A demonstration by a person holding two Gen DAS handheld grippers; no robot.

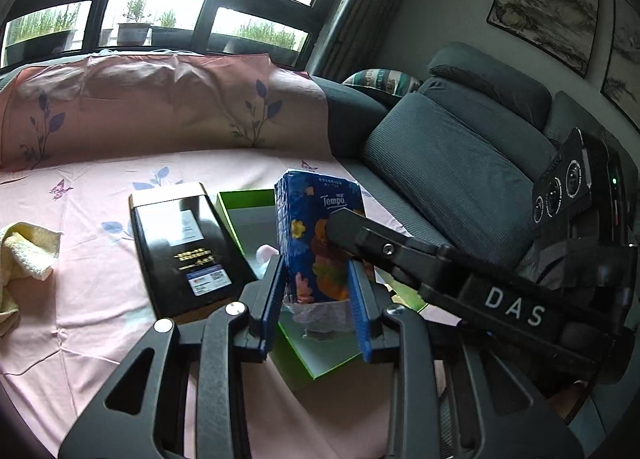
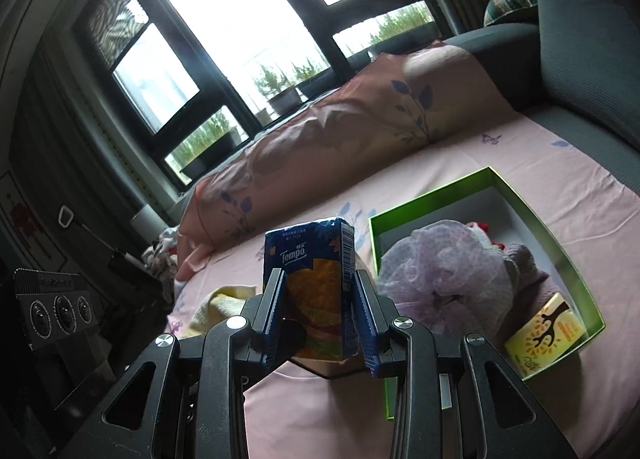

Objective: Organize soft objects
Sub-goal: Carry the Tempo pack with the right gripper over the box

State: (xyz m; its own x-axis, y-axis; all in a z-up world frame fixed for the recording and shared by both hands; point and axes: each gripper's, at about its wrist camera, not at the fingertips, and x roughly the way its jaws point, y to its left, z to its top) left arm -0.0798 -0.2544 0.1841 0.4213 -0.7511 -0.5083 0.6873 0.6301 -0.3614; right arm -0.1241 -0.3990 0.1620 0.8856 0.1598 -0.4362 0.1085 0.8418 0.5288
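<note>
Both grippers pinch one blue floral Tempo tissue pack (image 1: 316, 243)
Light and squashy: our left gripper (image 1: 316, 299) and right gripper (image 2: 318, 317) clamp its lower sides near the green cardboard box (image 2: 560, 243)

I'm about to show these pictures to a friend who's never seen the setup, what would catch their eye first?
Probably the blue floral Tempo tissue pack, standing upright at centre, gripped by the left gripper and the right gripper at once. Just behind it on the pink flowered bedsheet lies the open green cardboard box, already holding a fluffy lilac mesh bath sponge.
</note>
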